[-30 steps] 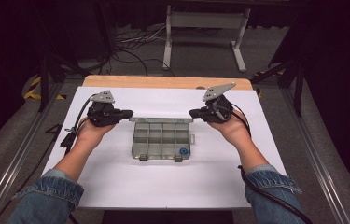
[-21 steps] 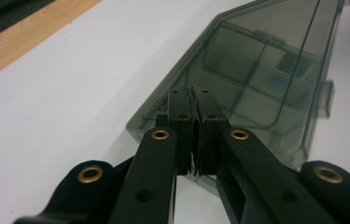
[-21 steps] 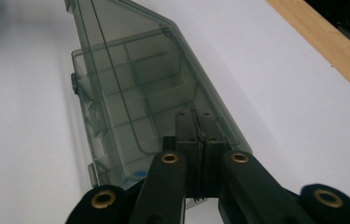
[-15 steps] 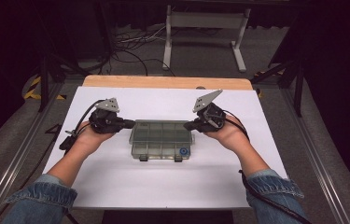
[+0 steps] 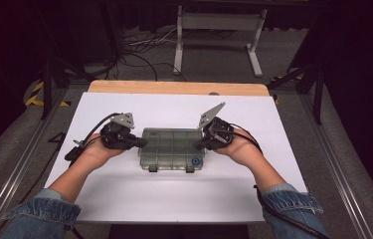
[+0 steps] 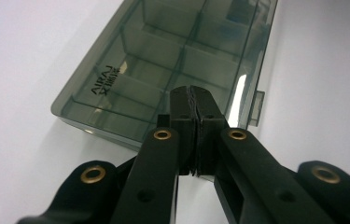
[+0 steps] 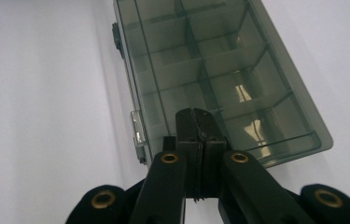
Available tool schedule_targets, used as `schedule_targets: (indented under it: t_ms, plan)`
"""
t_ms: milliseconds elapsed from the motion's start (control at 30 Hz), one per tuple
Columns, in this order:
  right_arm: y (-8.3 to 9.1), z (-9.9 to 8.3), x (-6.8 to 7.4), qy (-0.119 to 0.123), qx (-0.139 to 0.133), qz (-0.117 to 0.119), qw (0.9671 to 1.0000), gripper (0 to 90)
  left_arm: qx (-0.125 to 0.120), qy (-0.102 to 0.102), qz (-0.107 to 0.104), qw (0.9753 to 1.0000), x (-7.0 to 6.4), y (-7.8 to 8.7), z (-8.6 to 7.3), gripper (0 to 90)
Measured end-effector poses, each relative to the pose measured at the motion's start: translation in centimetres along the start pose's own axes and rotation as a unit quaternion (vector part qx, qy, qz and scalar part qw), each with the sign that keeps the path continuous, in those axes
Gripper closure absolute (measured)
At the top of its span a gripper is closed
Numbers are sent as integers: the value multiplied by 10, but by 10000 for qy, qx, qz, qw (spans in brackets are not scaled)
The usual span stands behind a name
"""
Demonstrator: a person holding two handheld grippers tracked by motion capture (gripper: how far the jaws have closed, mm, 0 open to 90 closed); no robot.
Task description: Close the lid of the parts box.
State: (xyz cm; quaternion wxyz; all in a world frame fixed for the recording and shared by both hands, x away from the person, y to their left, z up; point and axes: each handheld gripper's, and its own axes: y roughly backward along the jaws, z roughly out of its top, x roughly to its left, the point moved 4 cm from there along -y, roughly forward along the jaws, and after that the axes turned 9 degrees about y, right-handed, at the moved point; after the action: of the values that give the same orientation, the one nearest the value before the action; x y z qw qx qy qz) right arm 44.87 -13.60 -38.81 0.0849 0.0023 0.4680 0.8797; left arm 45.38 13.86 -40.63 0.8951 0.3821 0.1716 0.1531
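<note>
Box: smoky compartment box, lid closed, a blue piece in its near-right cell, on the white counter.
Left gripper: jaws pressed together at box's left end.
Right gripper: jaws pressed together at box's right end.

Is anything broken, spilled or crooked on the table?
Nothing stands out. The smoky plastic box lies flat and square on the white table, lid closed, no cracks or spills visible. The left gripper and right gripper sit shut at its ends.

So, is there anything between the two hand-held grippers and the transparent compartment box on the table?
Nothing visible stands between them. The left hand-held gripper is at the left end of the compartment box, and the right hand-held gripper is at its right end. Both have their jaws shut, over the box's ends. The white table around the box is bare.
</note>
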Motion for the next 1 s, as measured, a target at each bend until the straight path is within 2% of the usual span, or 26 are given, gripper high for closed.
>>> schedule_targets:
  t_ms: [167,500,1000]
  plan:
    - [-7,-3,3,63,146,68,9999,897,195,-39,-17,9998,-1,-5,-2,884]
    - [-16,-9,7,77,256,79,9996,897,385,-79,-72,9992,-2,-16,-6,884]
    - [-27,-13,13,92,279,48,9996,897,486,-130,-97,9987,-4,-24,-11,883]
